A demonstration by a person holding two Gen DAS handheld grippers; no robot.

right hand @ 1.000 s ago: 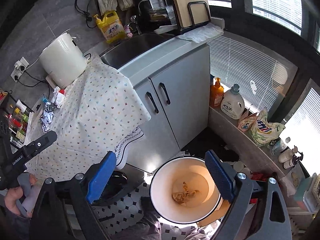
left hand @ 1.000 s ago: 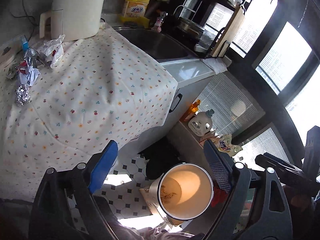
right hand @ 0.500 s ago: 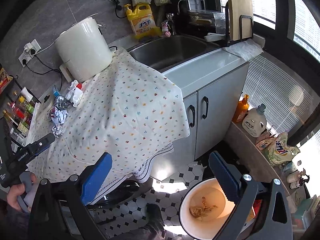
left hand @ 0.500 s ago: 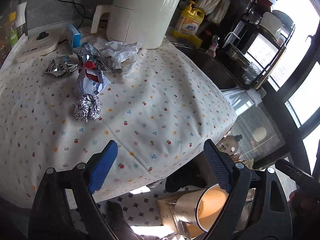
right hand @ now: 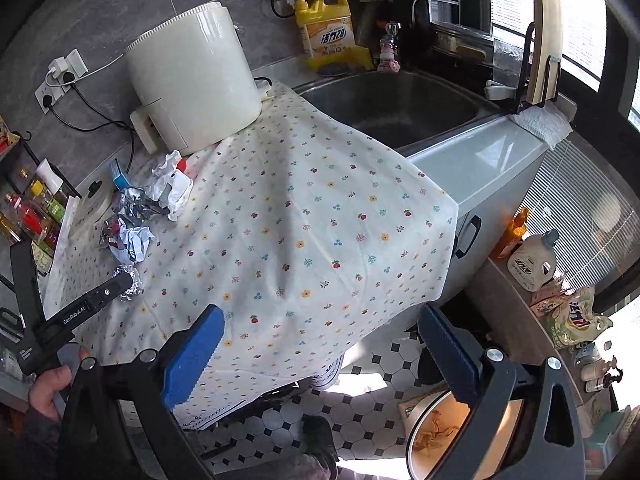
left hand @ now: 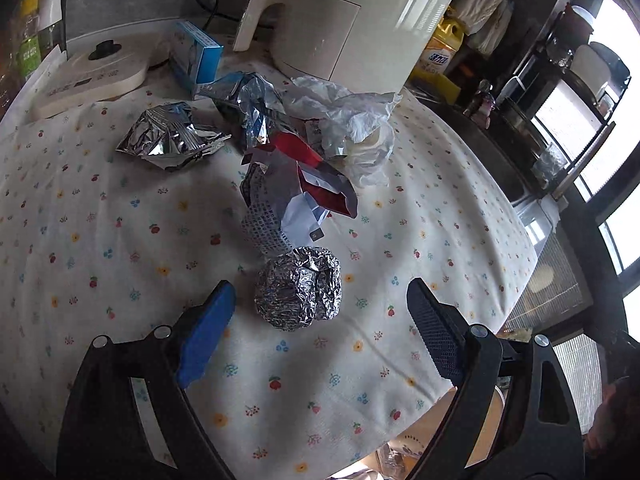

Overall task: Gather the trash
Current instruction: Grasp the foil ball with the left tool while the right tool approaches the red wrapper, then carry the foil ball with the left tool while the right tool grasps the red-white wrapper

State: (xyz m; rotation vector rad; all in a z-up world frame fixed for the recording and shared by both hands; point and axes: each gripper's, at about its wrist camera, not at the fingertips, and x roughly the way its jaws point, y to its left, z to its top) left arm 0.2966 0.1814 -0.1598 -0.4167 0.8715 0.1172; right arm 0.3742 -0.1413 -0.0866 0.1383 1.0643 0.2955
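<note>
A crumpled foil ball point(left hand: 298, 288) lies on the flowered tablecloth point(left hand: 120, 240), just ahead of my left gripper point(left hand: 320, 286), which is open and empty, a finger on either side of the ball but apart from it. Behind the ball lie a red and white wrapper point(left hand: 308, 184), a silver bag point(left hand: 168, 140), a blue-silver wrapper point(left hand: 252, 100) and white crumpled plastic point(left hand: 352, 120). My right gripper point(right hand: 322, 314) stands wide open and empty over the cloth's front edge. The same foil ball point(right hand: 130, 280) and a left finger point(right hand: 100, 294) show at the right wrist view's left. The white bin point(right hand: 420, 412) stands on the floor.
A tall white appliance point(left hand: 340, 20), a blue box point(left hand: 196, 56) and a flat white device point(left hand: 88, 72) stand at the table's back. Right of the cloth are a sink point(right hand: 400, 104), a yellow detergent jug point(right hand: 326, 36) and a grey cabinet point(right hand: 480, 168). Bottles line a low ledge point(right hand: 532, 260).
Both views have swung away from the bin on the floor and onto the table. The left gripper has come down close to the foil ball. Both stay empty.
</note>
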